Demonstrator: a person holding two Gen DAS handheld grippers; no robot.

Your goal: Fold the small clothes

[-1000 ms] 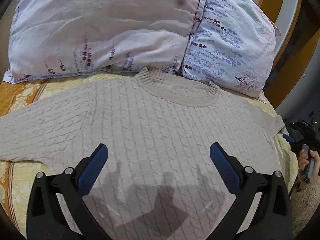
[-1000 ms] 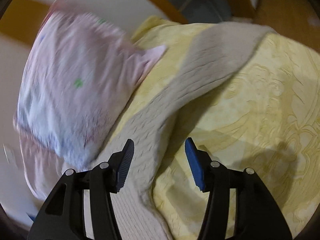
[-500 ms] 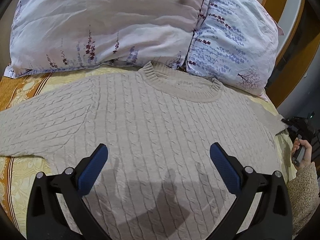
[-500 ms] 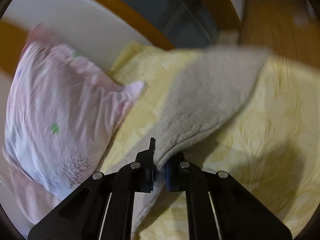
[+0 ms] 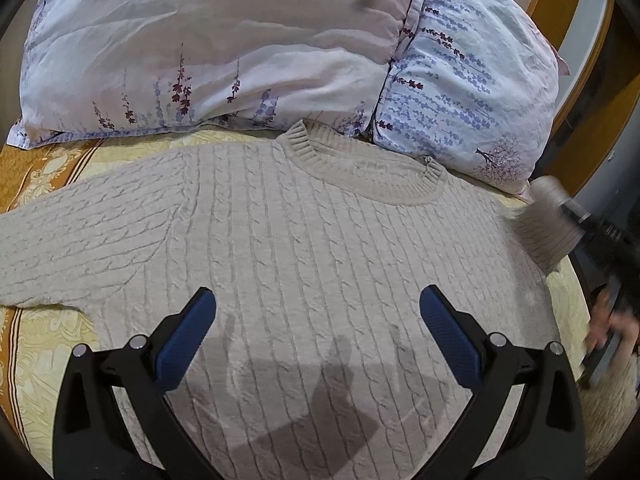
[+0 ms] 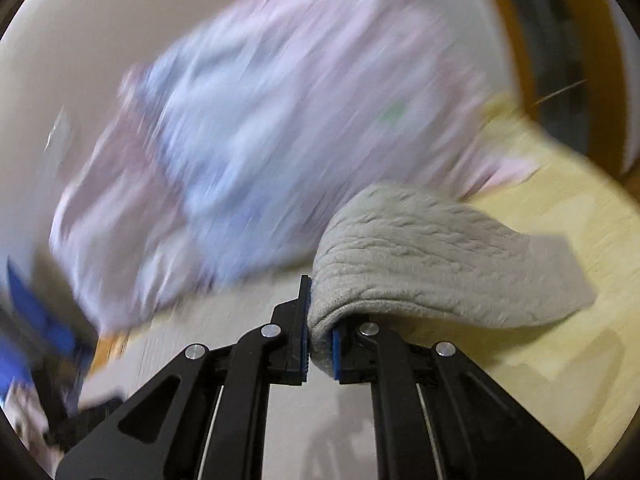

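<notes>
One cable-knit sweater [image 5: 304, 248] lies flat on the bed, front up, its ribbed collar [image 5: 360, 164] at 12 o'clock against the pillows. Counted left to right: one left sleeve [image 5: 80, 240] stretched out toward 9 o'clock, one body panel in the middle, and one right sleeve [image 5: 548, 232] at 3 o'clock, lifted off the bed.

Two pillows sit behind the sweater: a pale pink floral pillow [image 5: 208, 48] from 10 to 12 o'clock, and a blue-sprigged pillow [image 5: 464, 80] at 1 o'clock, leaning against it and touching the collar. A yellow patterned bedsheet [image 5: 44, 344] shows at 8 o'clock under the left sleeve, and a wooden bed frame [image 5: 580, 92] curves past at 2 o'clock.

The left tongs [image 5: 316, 336] hover over the lower body of the sweater with the jaws spread wide and nothing between them; their shadow falls on the knit at 6 o'clock.

The right tongs [image 6: 320, 340] are clenched on a fold of the right sleeve [image 6: 420, 256], which drapes away toward 3 o'clock above the sheet. Most of the right wrist view is smeared by motion blur, so the pillows there are only pink and blue streaks. In the left wrist view the right tongs appear blurred at 3 o'clock, partly covering the sleeve end.
</notes>
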